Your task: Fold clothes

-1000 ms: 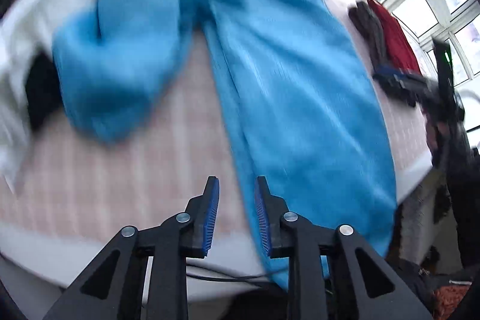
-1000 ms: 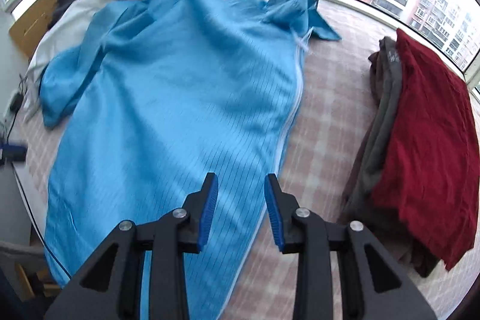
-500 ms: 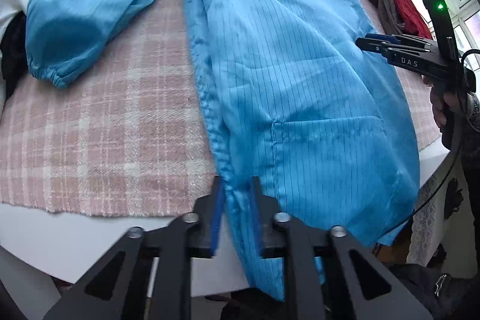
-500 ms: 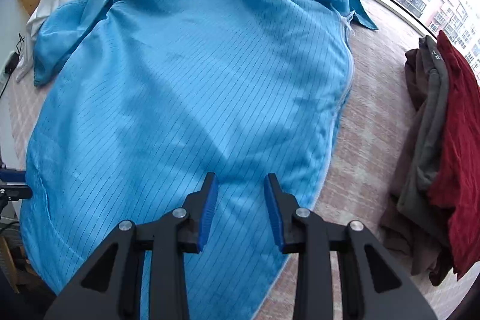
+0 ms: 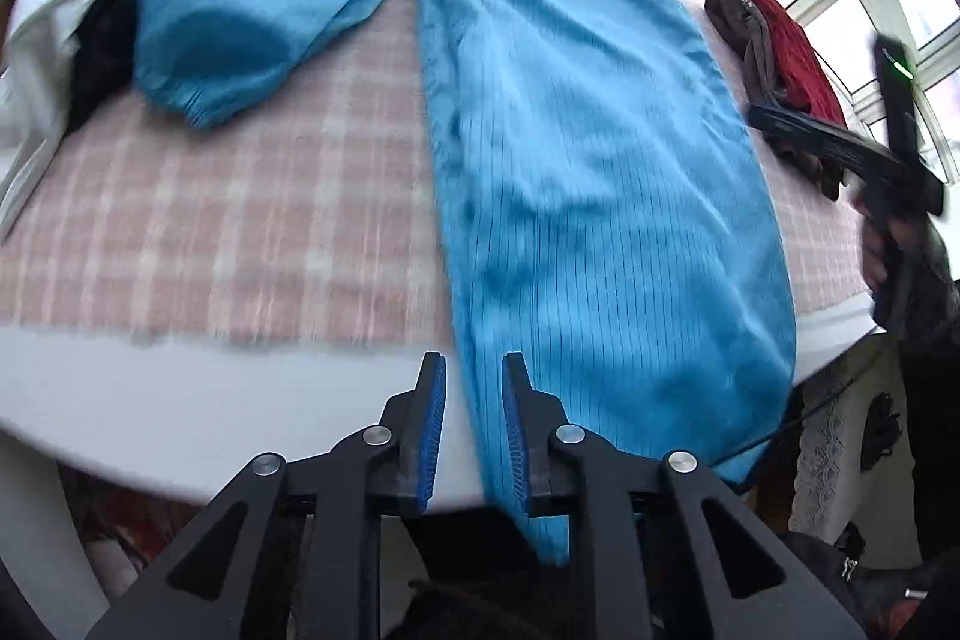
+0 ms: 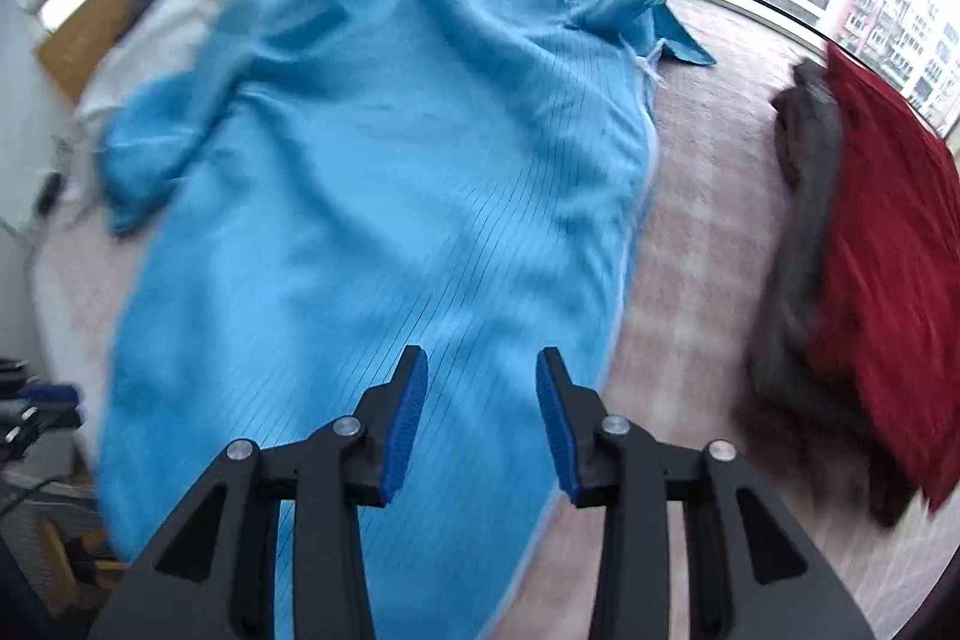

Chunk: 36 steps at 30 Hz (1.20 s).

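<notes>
Since a moment ago, left gripper (image 5: 473, 421) rises, jaws slightly apart around blue garment's (image 5: 594, 196) edge; its long axis runs toward the windows. Right gripper (image 6: 482, 421) hovers, jaws apart.

Both wrist views look down along the table — sharing the blue garment (image 5: 588, 172).

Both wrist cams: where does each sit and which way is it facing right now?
Left wrist: on the left gripper at the table's near edge, facing along the blue garment's left side; jaws open, the right gripper and a hand at right.
Right wrist: on the right gripper above the garment's hem, facing the windows; jaws open.
Shared: blue garment, red and grey clothes pile, plaid tablecloth.
</notes>
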Available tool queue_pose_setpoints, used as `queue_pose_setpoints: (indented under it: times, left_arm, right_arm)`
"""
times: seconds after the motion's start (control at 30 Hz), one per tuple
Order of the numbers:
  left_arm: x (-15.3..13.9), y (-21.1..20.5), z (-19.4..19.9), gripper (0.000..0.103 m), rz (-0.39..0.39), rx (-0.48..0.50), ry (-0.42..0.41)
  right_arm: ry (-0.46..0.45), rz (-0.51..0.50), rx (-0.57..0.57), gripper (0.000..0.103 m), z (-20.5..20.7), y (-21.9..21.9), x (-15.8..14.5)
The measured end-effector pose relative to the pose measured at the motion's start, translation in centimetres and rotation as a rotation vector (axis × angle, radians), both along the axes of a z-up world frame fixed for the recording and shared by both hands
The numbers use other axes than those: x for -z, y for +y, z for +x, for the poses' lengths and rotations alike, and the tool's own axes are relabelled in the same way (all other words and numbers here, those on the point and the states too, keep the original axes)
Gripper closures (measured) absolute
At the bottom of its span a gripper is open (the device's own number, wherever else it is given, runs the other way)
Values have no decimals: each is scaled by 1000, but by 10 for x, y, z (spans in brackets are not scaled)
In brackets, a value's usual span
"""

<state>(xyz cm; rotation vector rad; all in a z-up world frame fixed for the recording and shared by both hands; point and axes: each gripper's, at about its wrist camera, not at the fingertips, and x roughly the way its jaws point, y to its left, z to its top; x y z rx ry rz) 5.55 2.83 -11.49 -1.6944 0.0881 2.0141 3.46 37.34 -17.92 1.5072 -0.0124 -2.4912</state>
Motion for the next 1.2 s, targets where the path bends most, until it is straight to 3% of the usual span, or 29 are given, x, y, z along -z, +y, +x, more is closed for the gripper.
queue_pose_setpoints:
  times: [0.1, 0.2, 0.27, 0.43, 0.63, 0.9, 1.03, 1.2]
  left_arm:
    - [0, -13, 33, 85, 46, -15, -37]
    - [10, -18, 65, 84, 58, -29, -83]
    - [19, -16, 77, 83, 53, -30, -108]
    - [32, -2, 89, 81, 31, -23, -133]
    - [47, 9, 91, 74, -1, -1, -144]
    - [66, 10, 94, 72, 20, -21, -195]
    - [41, -15, 96, 72, 2, 4, -147]
    - [-8, -83, 44, 72, 60, -137, -50]
  right_arm:
    - [26, -105, 30, 65, 62, 27, -17]
    - [45, -115, 97, 65, 135, 45, -21]
    - [19, -131, 122, 63, 170, 49, -10]
    - [-117, -237, 181, 63, 215, 39, 30]
    - [-169, -245, 177, 63, 225, 23, 51]
    - [-155, -233, 147, 63, 222, 7, 44]
    - [-110, -231, 143, 63, 217, -2, 25]
    - [-54, -228, 136, 63, 211, -13, 1]
